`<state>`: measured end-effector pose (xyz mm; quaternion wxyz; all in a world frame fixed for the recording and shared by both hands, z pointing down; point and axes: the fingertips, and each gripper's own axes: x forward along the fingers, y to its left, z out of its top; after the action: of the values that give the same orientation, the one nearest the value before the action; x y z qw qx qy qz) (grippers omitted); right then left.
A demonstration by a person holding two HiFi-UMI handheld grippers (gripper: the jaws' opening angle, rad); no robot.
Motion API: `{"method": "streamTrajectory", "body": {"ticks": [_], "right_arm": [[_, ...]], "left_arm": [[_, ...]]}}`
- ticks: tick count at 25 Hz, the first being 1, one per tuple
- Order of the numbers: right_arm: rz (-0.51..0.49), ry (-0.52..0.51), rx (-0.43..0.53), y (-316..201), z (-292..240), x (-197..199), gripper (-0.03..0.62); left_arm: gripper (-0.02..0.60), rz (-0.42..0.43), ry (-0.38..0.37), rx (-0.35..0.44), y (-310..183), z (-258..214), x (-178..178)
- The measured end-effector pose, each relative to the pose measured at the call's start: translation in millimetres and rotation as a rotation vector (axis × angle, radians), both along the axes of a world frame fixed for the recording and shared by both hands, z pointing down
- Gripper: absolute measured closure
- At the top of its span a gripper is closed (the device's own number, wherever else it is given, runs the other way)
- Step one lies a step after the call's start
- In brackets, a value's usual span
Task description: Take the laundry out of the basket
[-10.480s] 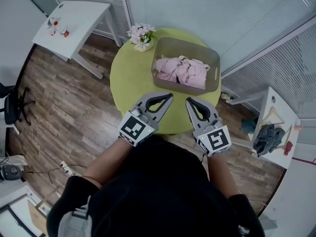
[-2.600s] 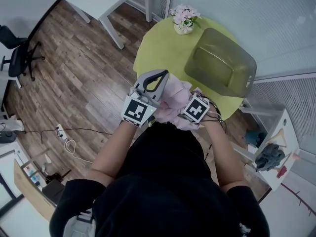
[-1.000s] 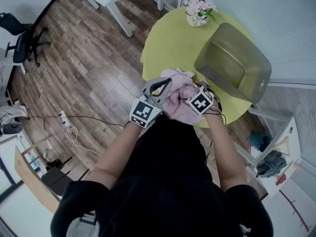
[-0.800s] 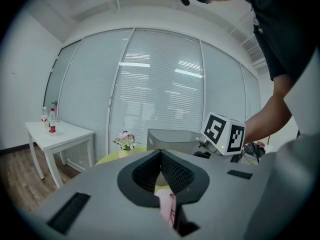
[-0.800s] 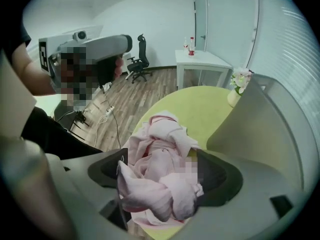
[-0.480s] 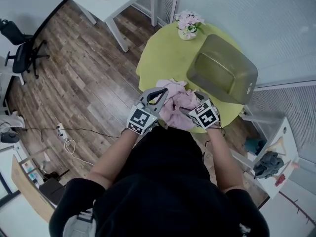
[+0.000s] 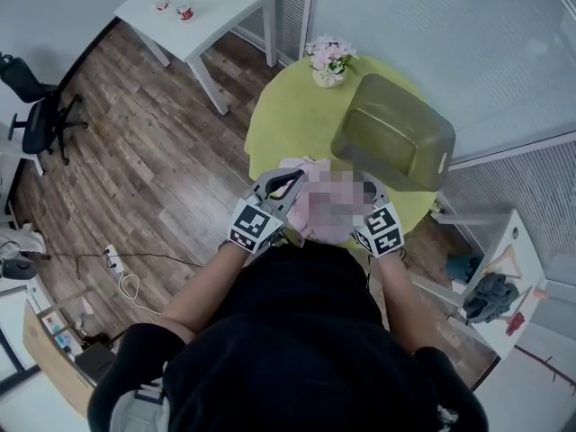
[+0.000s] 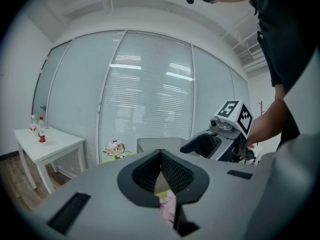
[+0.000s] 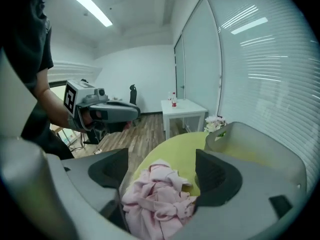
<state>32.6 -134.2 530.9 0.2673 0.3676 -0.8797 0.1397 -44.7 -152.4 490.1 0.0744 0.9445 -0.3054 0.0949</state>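
Observation:
The pink laundry (image 9: 157,199) lies in a crumpled heap on the green round table (image 7: 283,124), near its front edge; a mosaic patch covers most of it in the head view. The olive basket (image 7: 391,138) stands empty at the table's far right. My right gripper (image 9: 165,171) is open, with the heap lying between its jaws; its marker cube (image 7: 385,230) shows at the heap's right. My left gripper (image 7: 290,176) is shut at the heap's left edge, and a bit of pink cloth (image 8: 167,209) shows below its jaws.
A small pot of pink flowers (image 7: 328,57) stands at the table's far edge. A white side table (image 7: 202,3) with bottles is beyond on the left. There is wooden floor on the left, glass walls with blinds behind, and an office chair (image 7: 36,120) at far left.
The laundry, in the basket 10.5 s ago, now lies on the table. My right gripper, pressed into the heap a second ago, has drawn back and stands open. The left has barely moved.

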Motion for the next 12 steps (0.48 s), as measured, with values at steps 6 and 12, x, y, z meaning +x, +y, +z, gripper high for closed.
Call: {"method": "streamTrajectory", "body": {"ticks": [6,12], "right_arm": [[0.05,-0.138,0.129,-5.2,-45.6,0.3,0.154],[0.072,-0.236,0.264,-8.7,-93.8,1.9,0.156]], "left_arm": [[0.574,0.037,0.036,0.042,-0.6,-34.5,10.4],[0.574,0.061,0.065,0.073,-1.7,-64.3,15.0]]}}
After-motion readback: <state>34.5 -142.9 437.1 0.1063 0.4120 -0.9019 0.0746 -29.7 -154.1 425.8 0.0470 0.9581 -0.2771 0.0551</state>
